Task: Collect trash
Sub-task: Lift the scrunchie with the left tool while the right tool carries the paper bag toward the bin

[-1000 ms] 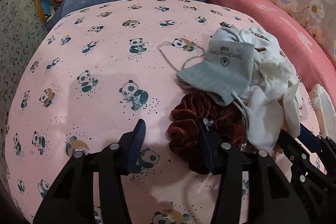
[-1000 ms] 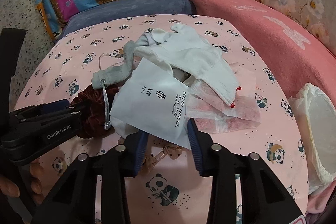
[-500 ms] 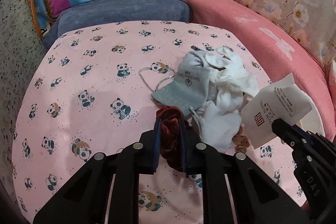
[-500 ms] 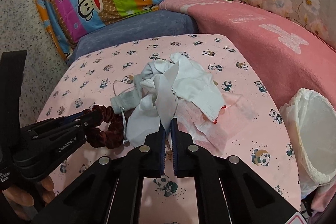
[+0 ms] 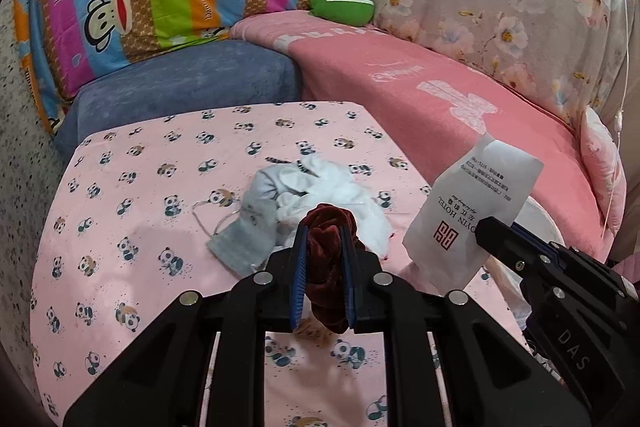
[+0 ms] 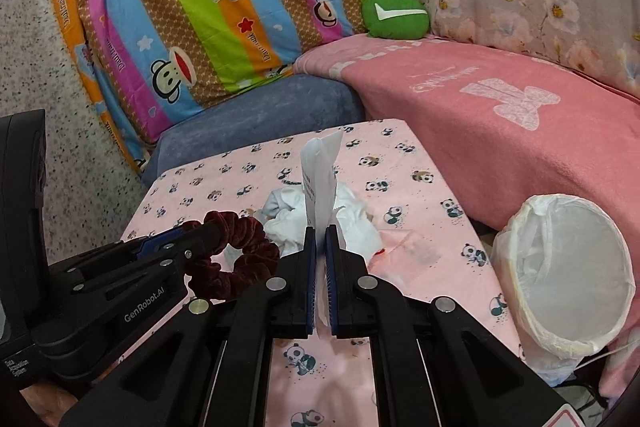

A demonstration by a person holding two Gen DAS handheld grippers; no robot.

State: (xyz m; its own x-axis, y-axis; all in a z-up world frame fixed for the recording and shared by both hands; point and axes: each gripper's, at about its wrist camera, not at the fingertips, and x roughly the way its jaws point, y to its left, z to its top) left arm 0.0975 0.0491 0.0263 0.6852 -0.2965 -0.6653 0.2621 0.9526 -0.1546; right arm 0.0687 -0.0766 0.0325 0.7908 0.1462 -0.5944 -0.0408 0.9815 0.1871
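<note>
Above panda-print tabletop point(image 5: 120, 195): left claw point(image 5: 323, 269) clamped on dark red scrunchie point(image 5: 329, 251), lifted clear of cloth pile point(image 5: 320, 195). Right claw point(image 6: 320, 259) pinched tight on white paper sachet point(image 6: 320, 179), held upright. White-lined trash bin point(image 6: 560, 275) just beside tabletop, right side.

Ahead of the right gripper's fingers point(image 6: 320, 239) the white cloth pile point(image 6: 344, 219) blocks the way; rightward, bare panda cloth point(image 6: 424, 195) leads to the open bin point(image 6: 560, 275).
</note>
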